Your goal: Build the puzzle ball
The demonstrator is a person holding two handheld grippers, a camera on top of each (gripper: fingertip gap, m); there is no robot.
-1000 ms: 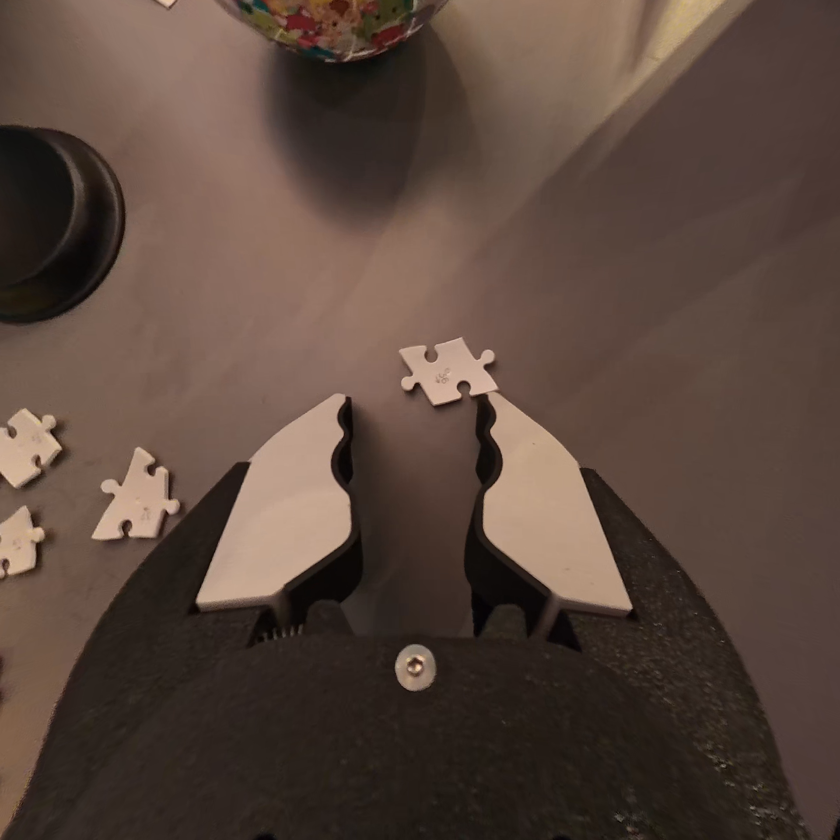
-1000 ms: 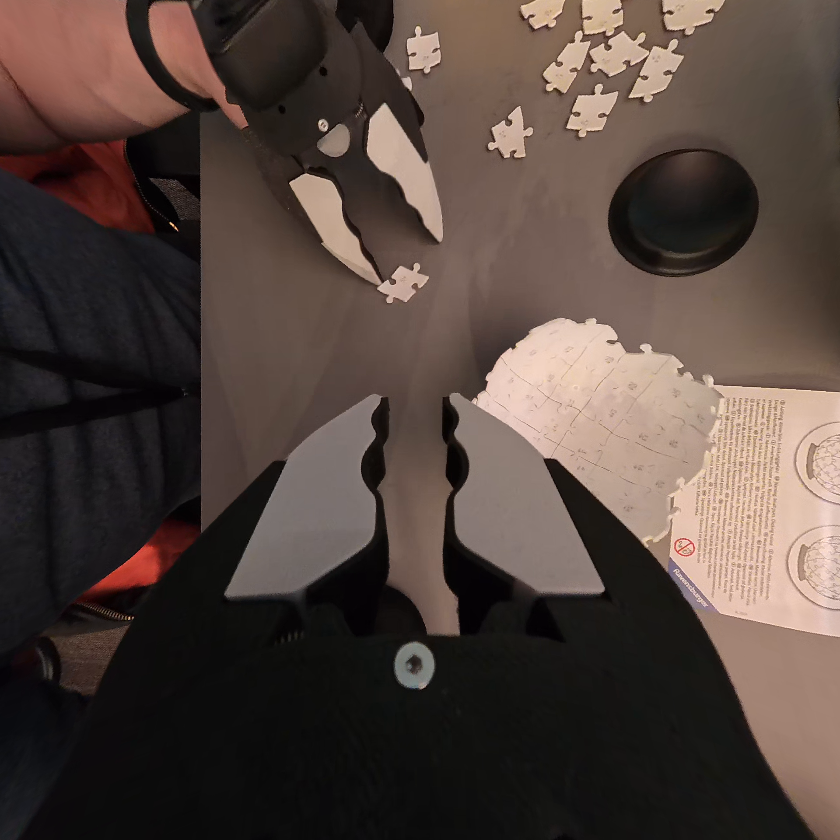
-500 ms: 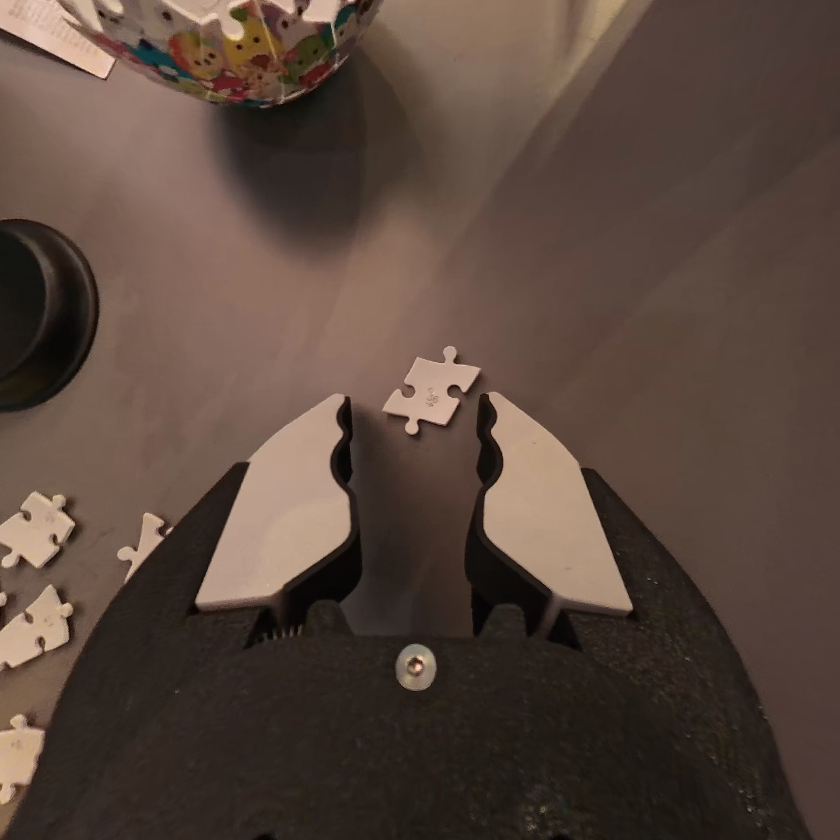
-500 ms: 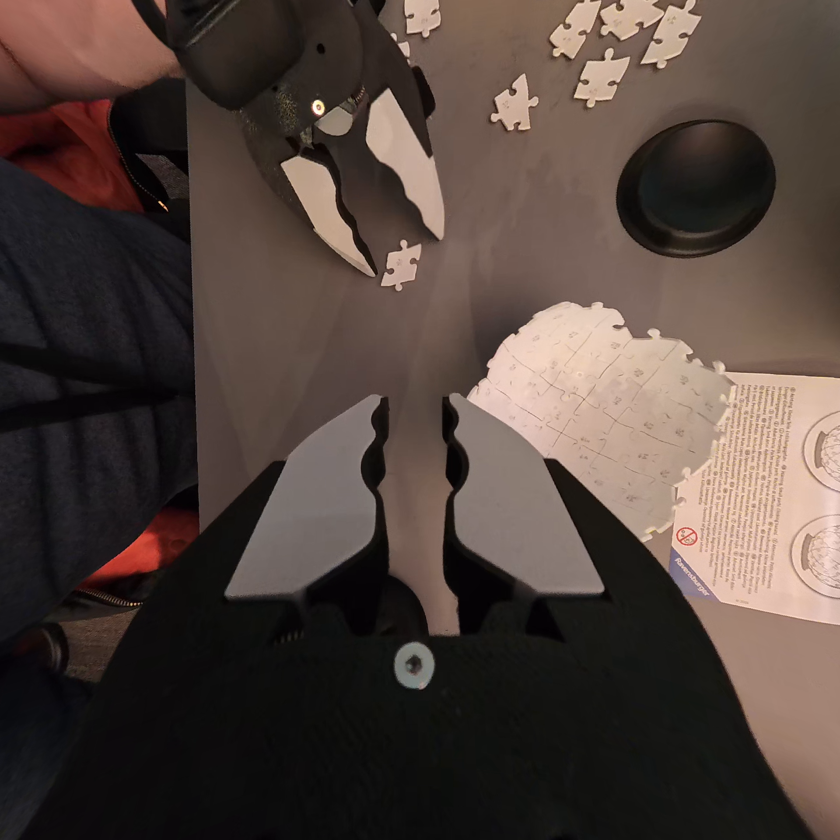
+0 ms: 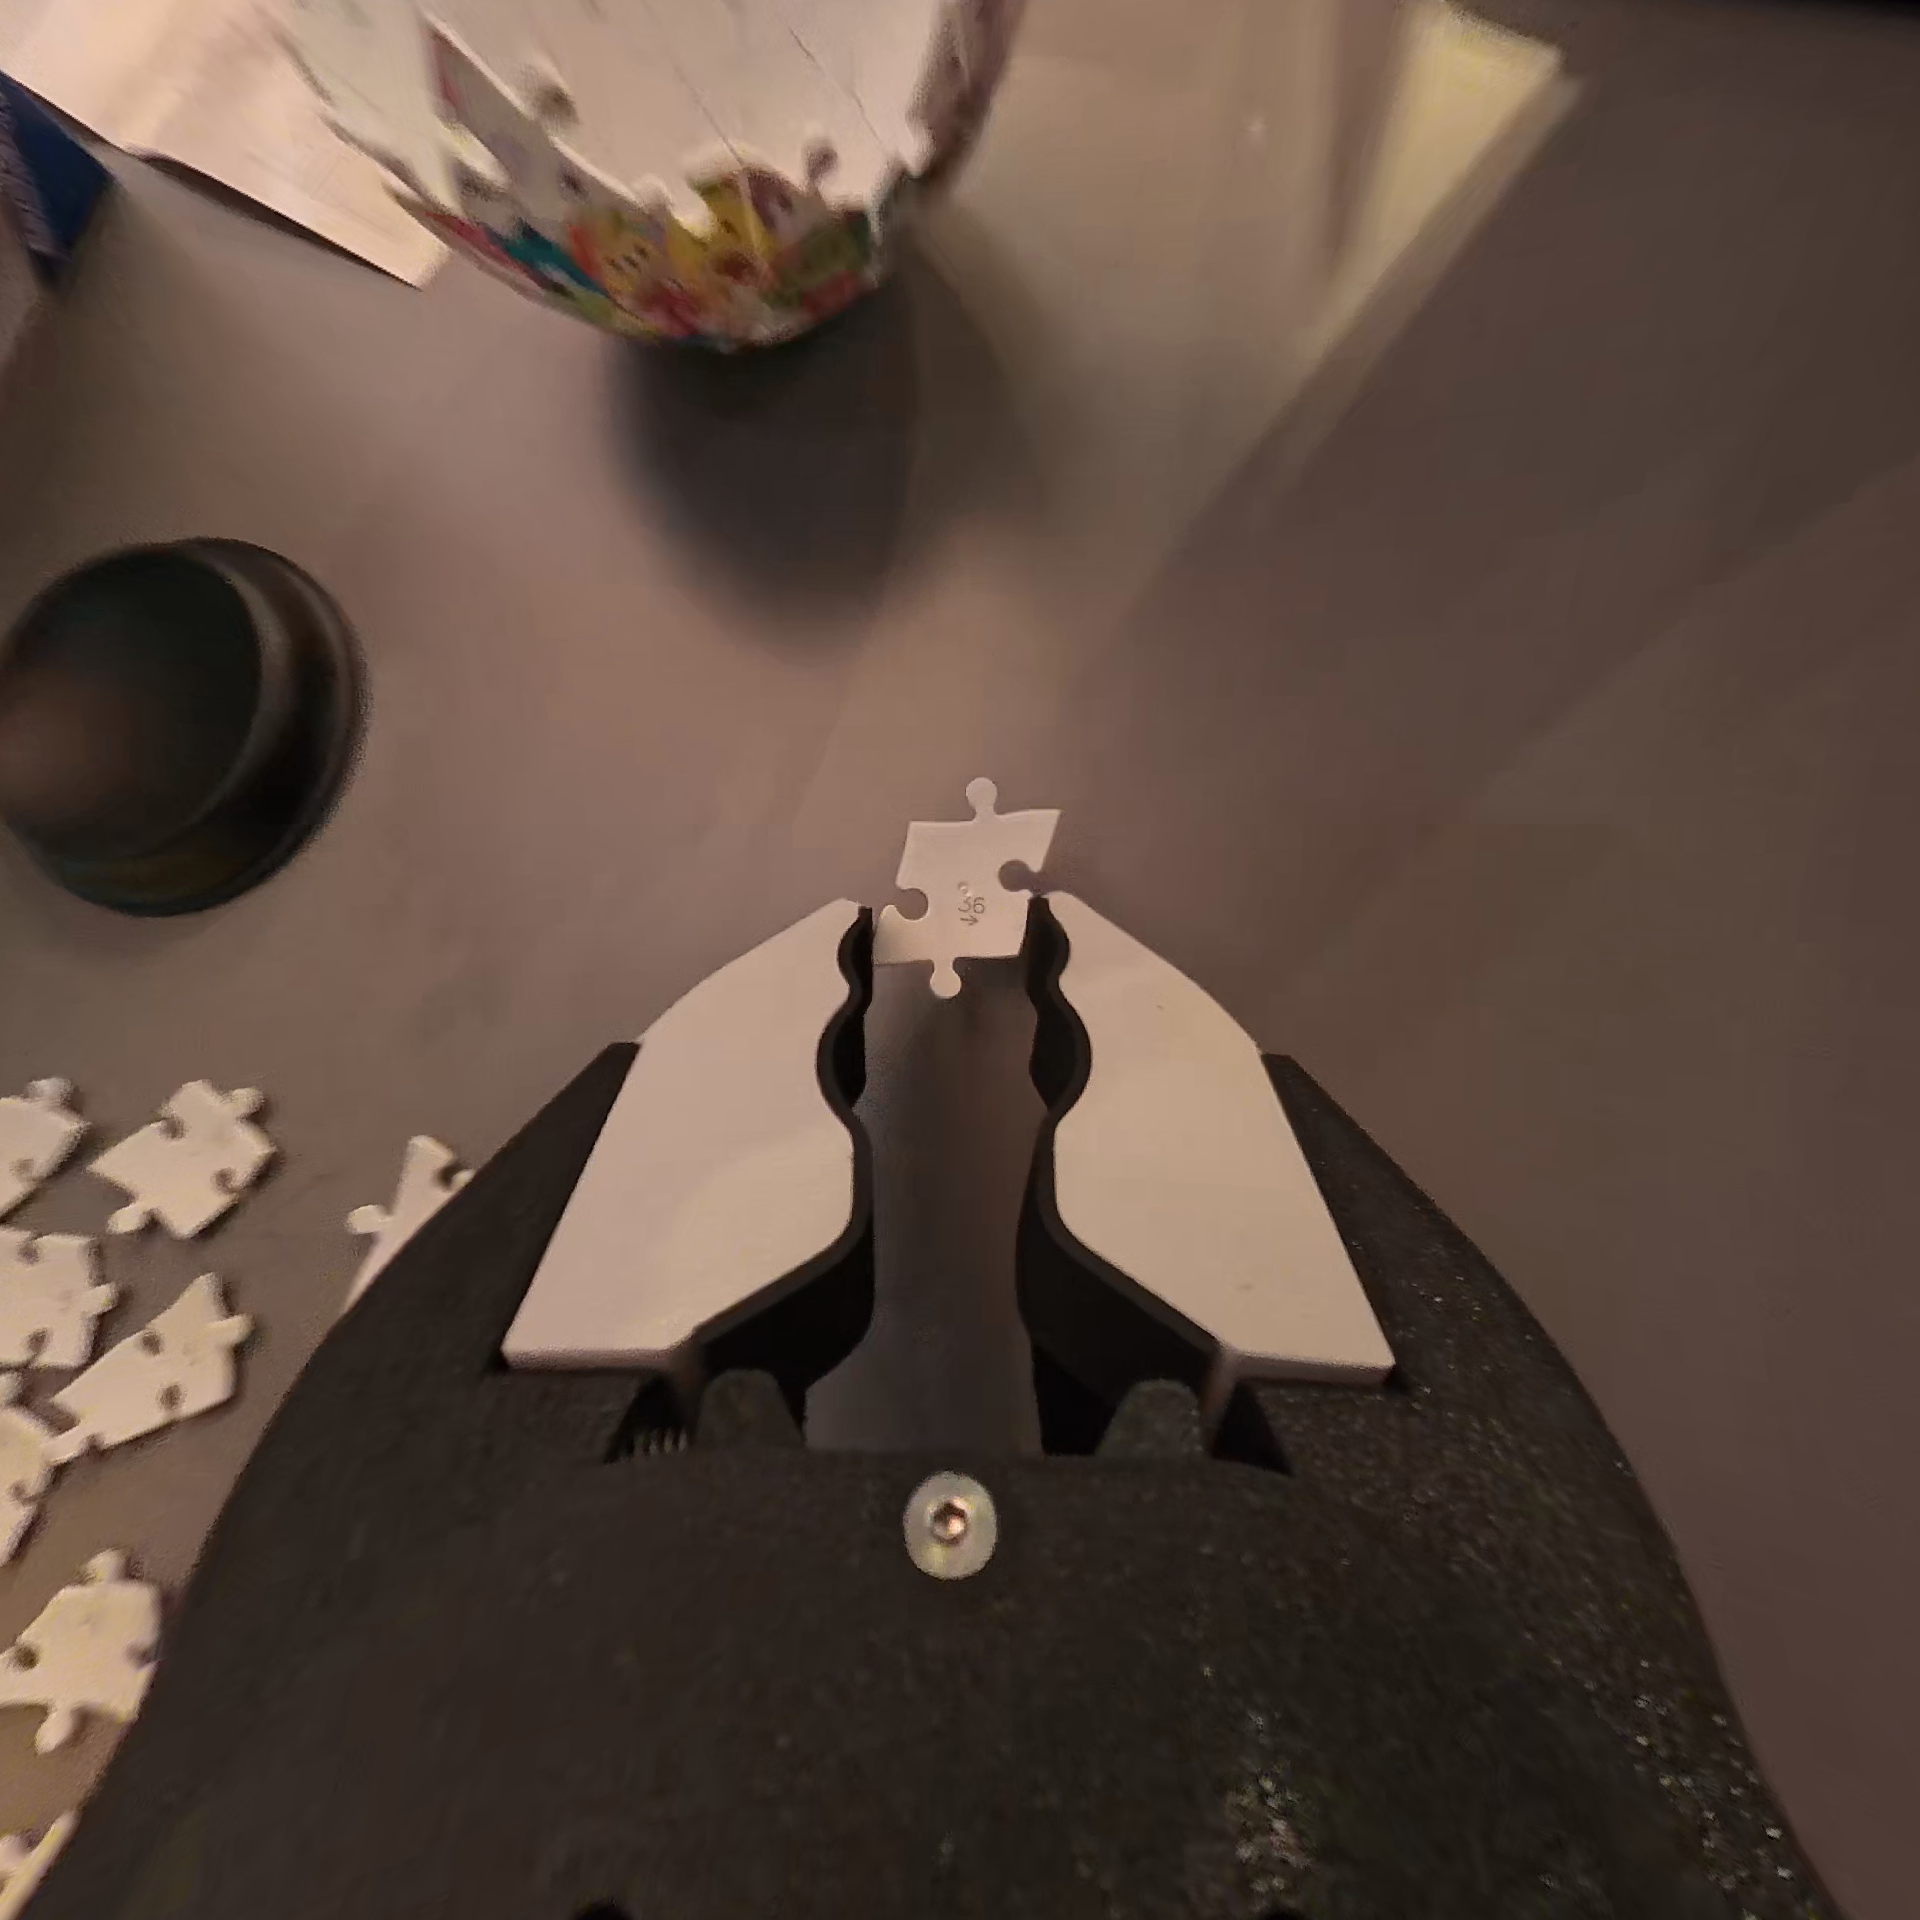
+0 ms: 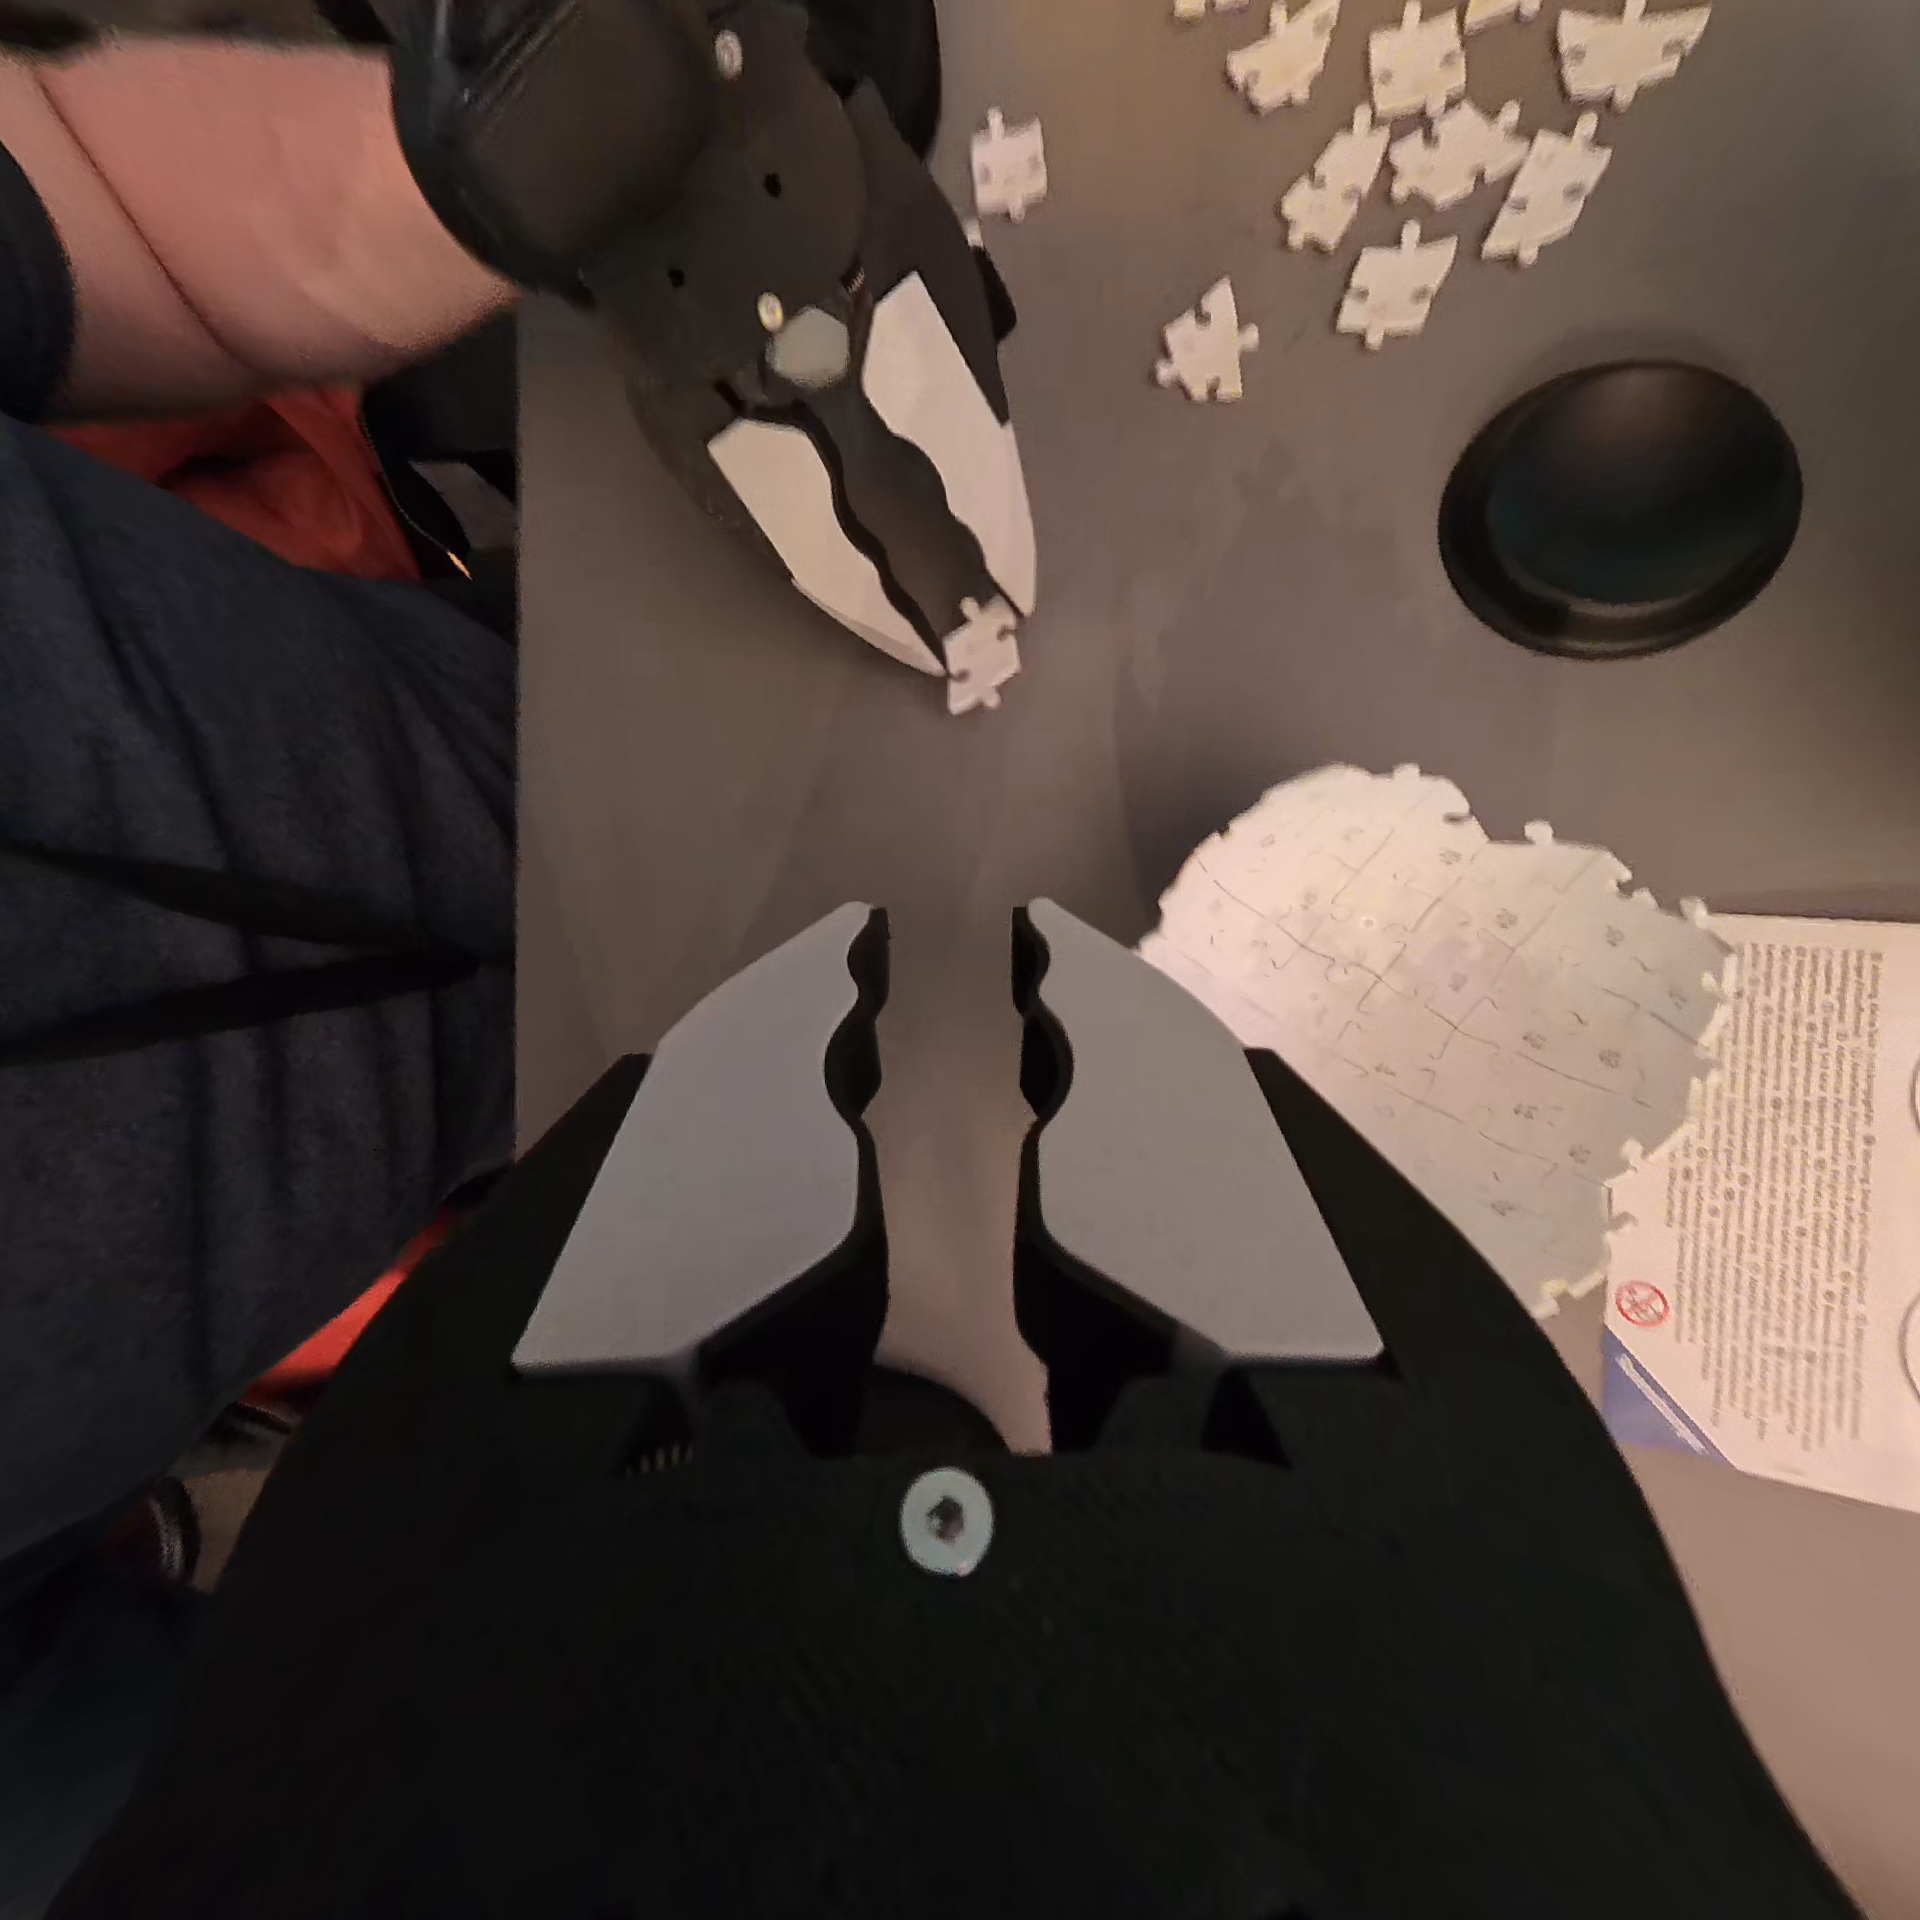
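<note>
A white puzzle piece (image 5: 977,883), blank side up, sits between my left gripper's (image 5: 951,914) fingertips, which are shut on its two sides just above the grey table. The right wrist view shows the same grip on the piece (image 6: 982,655) by the left gripper (image 6: 980,636). The part-built puzzle ball (image 5: 707,208), a bowl-shaped shell that is colourful outside and white inside, lies ahead of the left gripper. It also shows in the right wrist view (image 6: 1434,997), to the right of my right gripper (image 6: 951,914). The right gripper is slightly open and empty above the table.
A black round stand (image 5: 177,727) (image 6: 1621,509) sits on the table. Several loose white pieces (image 5: 156,1299) (image 6: 1434,177) lie beyond it. A printed instruction sheet (image 6: 1808,1195) lies by the shell. The table edge (image 6: 516,831) borders a person's leg (image 6: 208,935). Left tips to right tips: about 15 cm.
My left gripper moved forward around the piece and closed on it; the piece turned. The shell came closer in the left wrist view. My right gripper barely moved.
</note>
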